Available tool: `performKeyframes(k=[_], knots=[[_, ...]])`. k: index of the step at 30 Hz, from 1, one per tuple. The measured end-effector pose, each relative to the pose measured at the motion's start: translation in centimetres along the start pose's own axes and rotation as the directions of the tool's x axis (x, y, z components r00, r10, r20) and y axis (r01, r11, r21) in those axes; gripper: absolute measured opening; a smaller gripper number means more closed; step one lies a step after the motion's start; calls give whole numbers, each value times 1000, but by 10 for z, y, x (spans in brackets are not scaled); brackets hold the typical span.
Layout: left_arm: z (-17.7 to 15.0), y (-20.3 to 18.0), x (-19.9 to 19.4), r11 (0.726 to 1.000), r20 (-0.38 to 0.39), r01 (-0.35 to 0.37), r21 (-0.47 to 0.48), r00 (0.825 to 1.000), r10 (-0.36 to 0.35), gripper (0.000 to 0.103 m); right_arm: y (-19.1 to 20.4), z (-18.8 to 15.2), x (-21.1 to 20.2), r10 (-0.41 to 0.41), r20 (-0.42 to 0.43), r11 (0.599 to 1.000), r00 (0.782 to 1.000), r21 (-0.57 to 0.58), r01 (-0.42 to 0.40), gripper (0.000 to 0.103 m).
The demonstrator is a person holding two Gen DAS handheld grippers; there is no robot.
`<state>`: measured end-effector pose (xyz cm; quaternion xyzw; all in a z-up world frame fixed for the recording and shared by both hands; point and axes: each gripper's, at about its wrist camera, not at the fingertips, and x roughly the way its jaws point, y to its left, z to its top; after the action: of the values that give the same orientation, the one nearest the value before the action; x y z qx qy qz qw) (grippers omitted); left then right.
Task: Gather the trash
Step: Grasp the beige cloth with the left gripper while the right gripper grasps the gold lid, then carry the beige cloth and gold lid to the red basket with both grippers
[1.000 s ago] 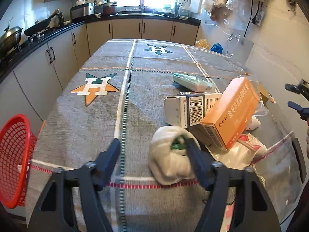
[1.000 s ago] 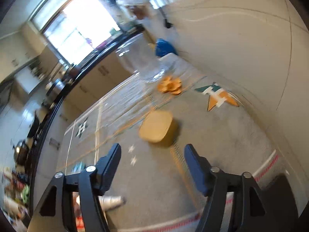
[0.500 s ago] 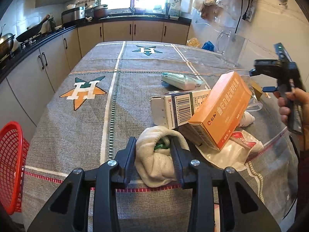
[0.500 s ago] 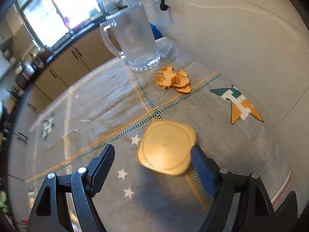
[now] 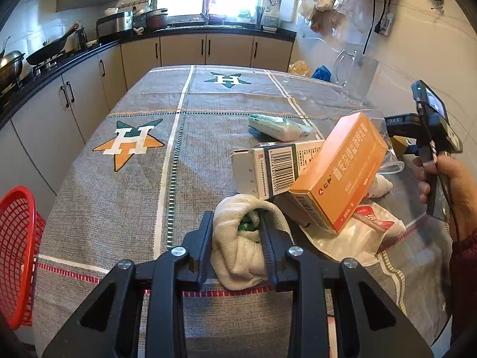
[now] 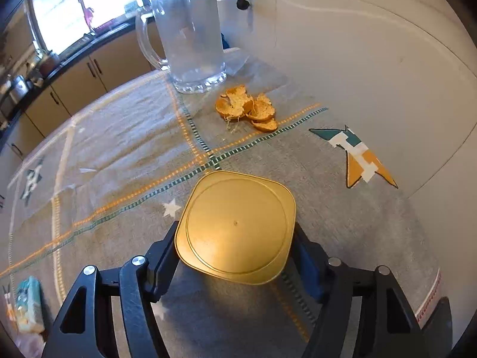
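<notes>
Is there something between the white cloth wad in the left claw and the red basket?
Nothing visible: the white cloth wad sits in the left claw, and only bare tablecloth lies toward the red basket.

A crumpled white cloth wad (image 5: 238,247) was pinched on the tabletop; a gold square lidded container (image 6: 235,229) was straddled.

We log few legible marks. Tablecloth (image 5: 125,197): star motifs w/ letter "H", one orange/green (image 5: 129,143), one green (image 5: 228,79); a third star motif in right wrist view (image 6: 356,156), letter partly legible. White carton (image 5: 268,170): barcode, digits too small to read. Orange box (image 5: 340,170): white Chinese characters and a small round logo, not legible to us. No other text readable.
</notes>
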<state>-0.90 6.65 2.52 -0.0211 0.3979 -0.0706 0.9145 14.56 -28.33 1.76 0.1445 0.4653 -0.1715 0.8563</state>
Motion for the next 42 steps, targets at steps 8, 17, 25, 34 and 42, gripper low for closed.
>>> performKeyframes(k=[8,17,25,34,42], knots=[[-1,6,-20,1000,35,14,-16,999,-14,22,-12,-41,-55,188,68,982,980,-44,-185,74],[-17,15,-40,1000,37,-9,-22,999,10,22,0,-115,-136,442,126,888,888,-202,-413,74],[-25,19,-61,999,62,-12,-34,998,14,22,25,-152,-167,557,85,801,826,-318,-507,74],[-24,23,-79,999,95,-24,-40,995,28,22,57,-177,-172,590,27,747,807,-399,-532,74],[-24,41,-91,996,116,-44,-74,992,53,22,80,-189,-175,603,-23,708,797,-444,-549,74]])
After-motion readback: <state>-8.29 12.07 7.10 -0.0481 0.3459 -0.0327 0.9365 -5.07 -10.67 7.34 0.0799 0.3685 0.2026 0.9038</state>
